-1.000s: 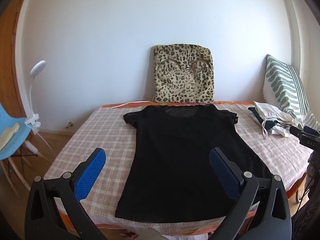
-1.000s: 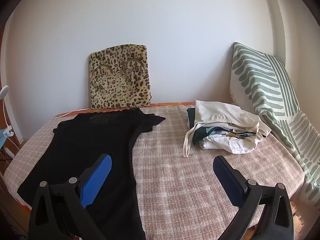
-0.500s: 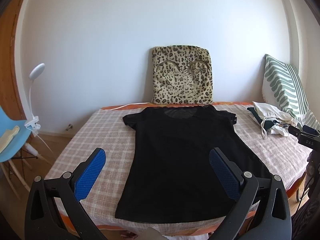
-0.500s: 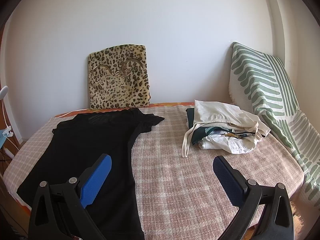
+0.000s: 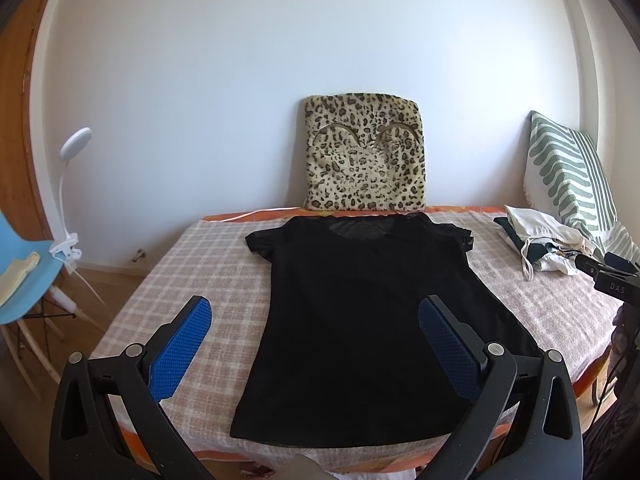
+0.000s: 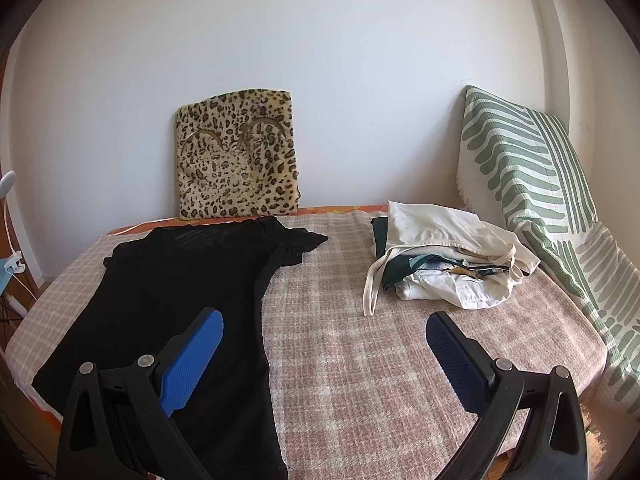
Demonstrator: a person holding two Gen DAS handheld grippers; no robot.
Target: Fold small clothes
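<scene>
A black short-sleeved top (image 5: 372, 312) lies spread flat on the checked bed cover (image 5: 208, 264), neckline toward the wall and hem toward me. In the right wrist view the same black top (image 6: 176, 292) fills the left half. My left gripper (image 5: 314, 322) hovers open above the hem end, holding nothing. My right gripper (image 6: 324, 338) is open too, above the top's right edge and the bare cover. A pile of white and dark green clothes (image 6: 444, 264) sits at the back right; the same pile (image 5: 540, 244) shows in the left wrist view.
A leopard-print cushion (image 5: 364, 160) leans on the wall behind the top. A green-striped pillow (image 6: 532, 184) stands at the right. Left of the bed are a blue chair (image 5: 24, 272) and a white clip lamp (image 5: 68, 184). Part of the other gripper (image 5: 612, 280) shows at the right edge.
Both grippers have drifted slightly, so the bed and top sit a little farther and more centred in view. Nothing was taken hold of or moved on the bed.
</scene>
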